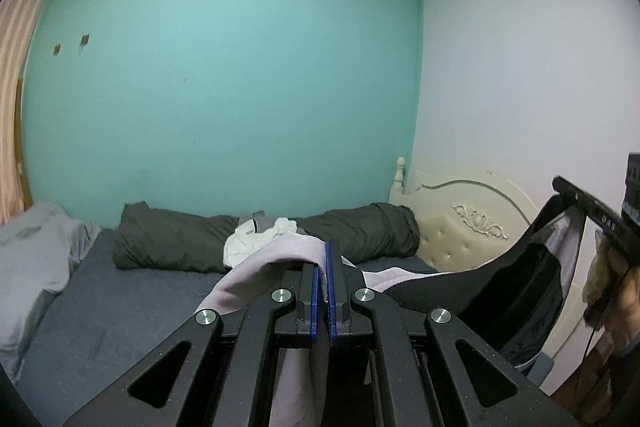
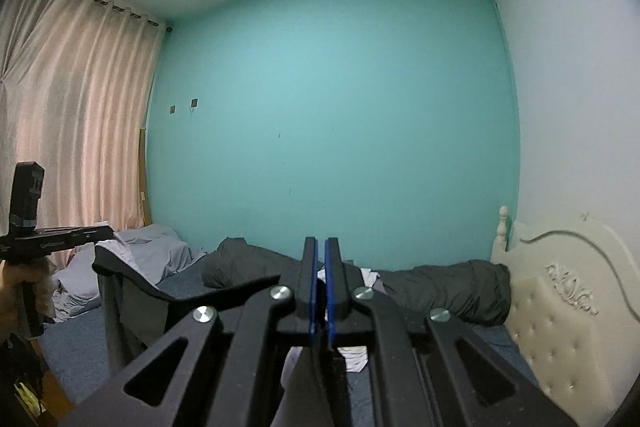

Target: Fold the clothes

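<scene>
Black and grey garment [image 1: 500, 287] hangs stretched between both grippers, sagging in the middle, lilac lining draped at 11 o'clock. Left gripper [image 1: 322, 259] and right gripper [image 2: 321, 259] are each clamped narrow on its edge. No writing is readable.

Left gripper [image 1: 322, 267]: matte black linkage arms, four silver round pivot screws, blue pads lining finger insides. Right gripper [image 2: 321, 263] showing identical build; thin black cable trailing at 3 o'clock.

Garment [image 1: 440, 291] lower part hidden behind gripper frame; headboard [image 2: 560, 315] cut off right
</scene>
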The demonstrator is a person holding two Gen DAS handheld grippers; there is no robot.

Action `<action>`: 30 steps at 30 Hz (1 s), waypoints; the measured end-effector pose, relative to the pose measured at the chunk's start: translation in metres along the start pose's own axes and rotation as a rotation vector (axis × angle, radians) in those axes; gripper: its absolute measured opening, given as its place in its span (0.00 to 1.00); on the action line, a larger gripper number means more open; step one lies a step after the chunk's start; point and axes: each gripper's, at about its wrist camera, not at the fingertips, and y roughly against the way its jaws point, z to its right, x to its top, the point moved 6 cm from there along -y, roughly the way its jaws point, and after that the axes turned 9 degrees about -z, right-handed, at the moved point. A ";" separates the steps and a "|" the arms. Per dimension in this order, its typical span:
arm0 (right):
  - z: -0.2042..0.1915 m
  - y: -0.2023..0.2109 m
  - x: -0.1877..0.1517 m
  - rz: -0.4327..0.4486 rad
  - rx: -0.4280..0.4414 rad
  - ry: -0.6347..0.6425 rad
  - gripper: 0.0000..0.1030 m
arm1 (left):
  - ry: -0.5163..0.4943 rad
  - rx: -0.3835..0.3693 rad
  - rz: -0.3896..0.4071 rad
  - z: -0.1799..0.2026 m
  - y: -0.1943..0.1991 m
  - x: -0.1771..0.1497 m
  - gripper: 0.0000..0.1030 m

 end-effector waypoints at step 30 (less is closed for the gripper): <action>-0.022 -0.140 -0.299 -0.548 0.193 -0.227 0.00 | 0.076 0.058 -0.392 -0.059 -0.198 -0.160 0.03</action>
